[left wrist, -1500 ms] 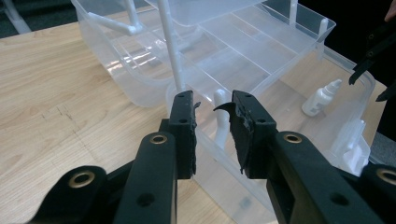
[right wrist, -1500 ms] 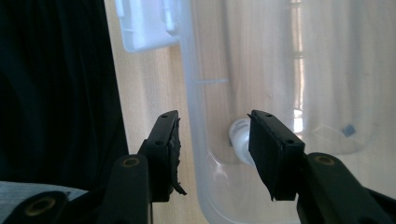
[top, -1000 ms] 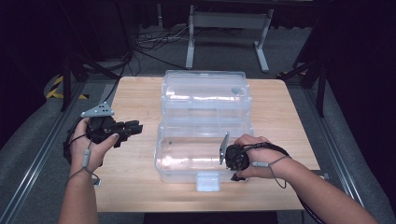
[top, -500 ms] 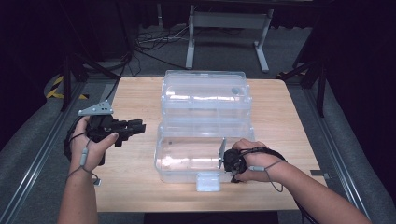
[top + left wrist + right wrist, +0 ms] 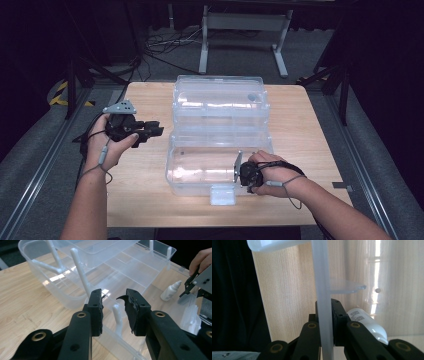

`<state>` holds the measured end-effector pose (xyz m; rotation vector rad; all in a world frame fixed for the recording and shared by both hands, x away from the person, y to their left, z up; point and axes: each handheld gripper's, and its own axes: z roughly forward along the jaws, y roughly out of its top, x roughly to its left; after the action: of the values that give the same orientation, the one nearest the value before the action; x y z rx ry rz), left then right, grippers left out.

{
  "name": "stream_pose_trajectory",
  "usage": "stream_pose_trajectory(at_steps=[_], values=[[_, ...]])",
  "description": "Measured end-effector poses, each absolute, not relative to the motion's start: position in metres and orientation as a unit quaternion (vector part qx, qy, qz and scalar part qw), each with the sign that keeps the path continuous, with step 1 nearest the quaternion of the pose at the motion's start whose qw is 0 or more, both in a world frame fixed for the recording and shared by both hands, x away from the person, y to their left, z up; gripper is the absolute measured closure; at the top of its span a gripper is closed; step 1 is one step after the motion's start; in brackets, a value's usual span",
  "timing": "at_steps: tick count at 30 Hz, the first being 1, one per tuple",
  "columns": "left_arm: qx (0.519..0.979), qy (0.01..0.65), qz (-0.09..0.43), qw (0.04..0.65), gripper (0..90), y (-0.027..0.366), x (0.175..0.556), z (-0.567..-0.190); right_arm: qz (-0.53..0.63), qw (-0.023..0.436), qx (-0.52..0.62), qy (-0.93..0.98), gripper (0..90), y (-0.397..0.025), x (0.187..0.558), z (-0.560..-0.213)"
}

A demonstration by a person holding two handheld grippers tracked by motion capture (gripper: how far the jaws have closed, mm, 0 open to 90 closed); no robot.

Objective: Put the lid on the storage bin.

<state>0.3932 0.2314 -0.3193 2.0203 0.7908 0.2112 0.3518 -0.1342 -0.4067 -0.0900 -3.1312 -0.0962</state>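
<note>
Wood table (image 5: 305, 135) carries a clear plastic box (image 5: 220, 107) across its middle, reaching nearly to the front edge. Clamped on the box's front wall (image 5: 323, 290) sits the right gripper (image 5: 248, 175), with a small white bottle (image 5: 170, 290) lying inside just beside it. Left gripper (image 5: 152, 130) hangs near the left edge, jaws narrowly parted and holding nothing, pointed at the box.

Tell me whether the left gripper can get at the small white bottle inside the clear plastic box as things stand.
Probably yes: the left gripper is open, the clear plastic box has no lid over it, and the small white bottle lies exposed, though white posts stand between.
</note>
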Motion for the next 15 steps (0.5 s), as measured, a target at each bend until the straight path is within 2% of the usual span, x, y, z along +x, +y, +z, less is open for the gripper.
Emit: stream_pose_trajectory(at_steps=[15], values=[[0.846, 0.270, 0.073, 0.454, 67.7, 0.192, 0.416, -0.298, -0.038, 0.010, -0.035, -0.999, 86.3, -0.136, 0.353, -0.407]])
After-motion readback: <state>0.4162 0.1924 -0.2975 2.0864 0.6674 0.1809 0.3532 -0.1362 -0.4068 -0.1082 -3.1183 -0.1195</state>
